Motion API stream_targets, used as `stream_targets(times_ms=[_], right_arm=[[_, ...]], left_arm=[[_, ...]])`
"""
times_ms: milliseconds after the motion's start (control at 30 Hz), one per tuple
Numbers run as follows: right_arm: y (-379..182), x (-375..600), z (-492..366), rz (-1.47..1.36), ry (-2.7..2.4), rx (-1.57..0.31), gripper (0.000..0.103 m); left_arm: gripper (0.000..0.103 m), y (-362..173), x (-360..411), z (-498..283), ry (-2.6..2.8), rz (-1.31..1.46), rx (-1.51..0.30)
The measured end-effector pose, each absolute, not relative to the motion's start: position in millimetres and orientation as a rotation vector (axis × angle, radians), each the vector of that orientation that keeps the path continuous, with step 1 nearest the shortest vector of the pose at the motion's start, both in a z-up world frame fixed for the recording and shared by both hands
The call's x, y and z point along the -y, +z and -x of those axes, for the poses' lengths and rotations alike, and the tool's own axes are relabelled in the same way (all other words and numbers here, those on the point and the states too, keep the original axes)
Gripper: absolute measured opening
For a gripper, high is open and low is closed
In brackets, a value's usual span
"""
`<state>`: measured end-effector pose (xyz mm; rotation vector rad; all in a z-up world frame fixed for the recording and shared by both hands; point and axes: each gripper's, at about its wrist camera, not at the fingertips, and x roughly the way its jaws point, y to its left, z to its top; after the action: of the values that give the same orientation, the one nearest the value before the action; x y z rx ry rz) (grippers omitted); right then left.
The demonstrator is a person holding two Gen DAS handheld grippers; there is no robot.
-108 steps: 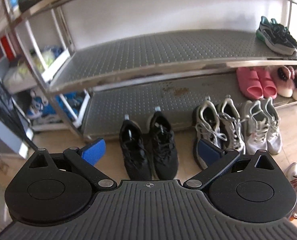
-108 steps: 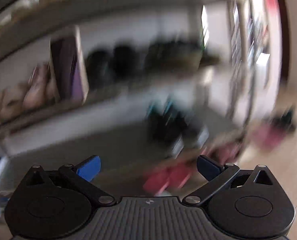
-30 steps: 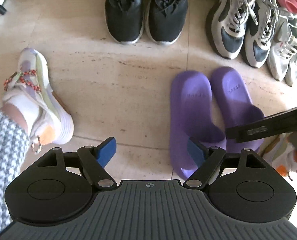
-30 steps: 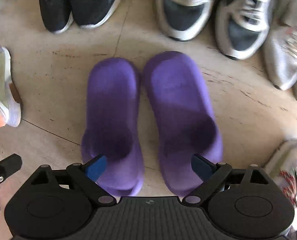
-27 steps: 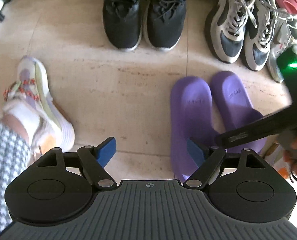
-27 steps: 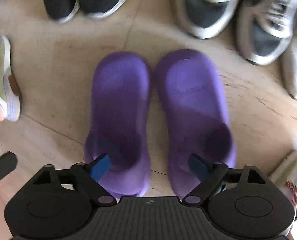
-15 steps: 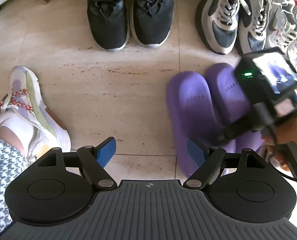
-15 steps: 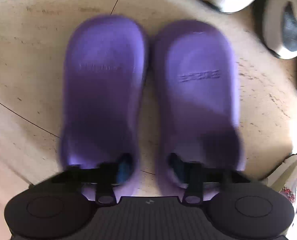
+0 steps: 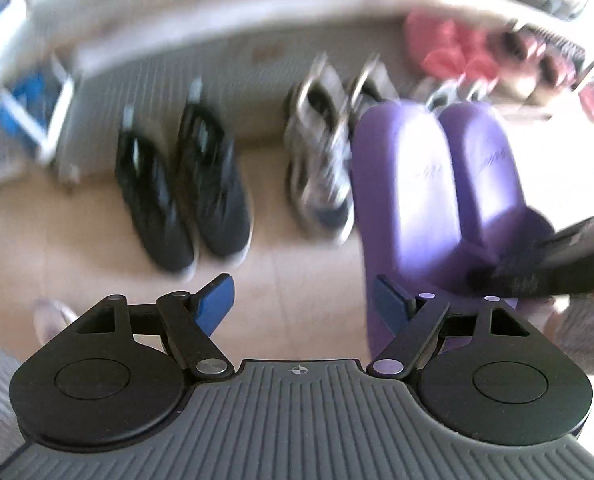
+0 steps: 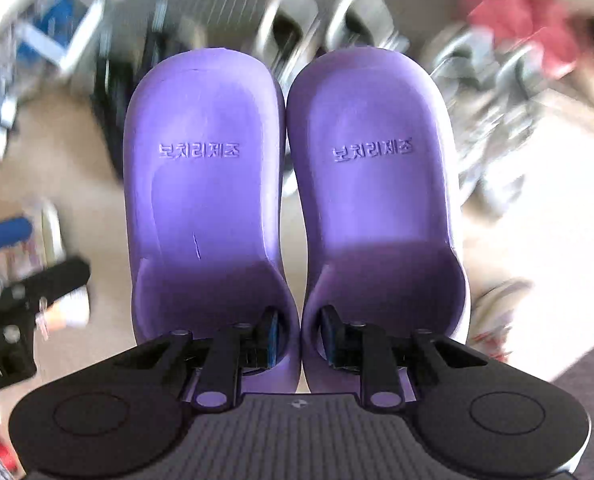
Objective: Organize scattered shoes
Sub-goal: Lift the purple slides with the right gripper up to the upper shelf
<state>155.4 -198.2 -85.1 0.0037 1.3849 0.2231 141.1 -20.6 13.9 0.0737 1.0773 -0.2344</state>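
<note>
A pair of purple slippers point(image 10: 289, 184) fills the right wrist view, held side by side off the floor. My right gripper point(image 10: 300, 336) is shut on the two inner heel walls, one finger inside each slipper. The same slippers point(image 9: 437, 184) show at the right of the left wrist view, lifted, with the right gripper's body point(image 9: 569, 256) behind them. My left gripper point(image 9: 303, 304) is open and empty above the floor, left of the slippers.
Black sneakers point(image 9: 185, 196) and grey sneakers point(image 9: 321, 168) stand in a row before the metal shoe rack point(image 9: 217, 40). Pink slippers point(image 9: 449, 48) sit on the rack's lowest shelf at the right. Both views are motion-blurred.
The right gripper's fingers went into the purple slippers, shut on their inner walls and lifted the pair off the floor. Both cameras tilted up toward the rack.
</note>
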Motion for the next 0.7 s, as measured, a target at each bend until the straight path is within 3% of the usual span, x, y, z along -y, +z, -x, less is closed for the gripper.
stream_targets(times_ms=[233, 400, 433, 467, 500, 700], right_arm=[[26, 247, -253, 0.084, 0.094, -1.126, 0.024], [38, 255, -341, 0.104, 0.004, -1.042, 0.024], [32, 256, -358, 0.094, -0.013, -1.017, 0.03], [24, 258, -371, 0.082, -0.033, -0.966, 0.046], [16, 261, -382, 0.065, -0.055, -0.9, 0.053], [7, 266, -400, 0.1, -0.074, -0.786, 0.064]], left_arm=[[0.081, 50, 43, -185, -0.373, -0.159, -0.899], [0.079, 26, 38, -231, -0.361, -0.078, -0.868], [0.078, 20, 38, -240, -0.346, -0.054, -0.911], [0.077, 18, 40, -247, -0.357, -0.031, -0.936], [0.077, 16, 41, -253, -0.369, -0.007, -0.96], [0.079, 13, 53, -262, -0.382, -0.062, -0.927]])
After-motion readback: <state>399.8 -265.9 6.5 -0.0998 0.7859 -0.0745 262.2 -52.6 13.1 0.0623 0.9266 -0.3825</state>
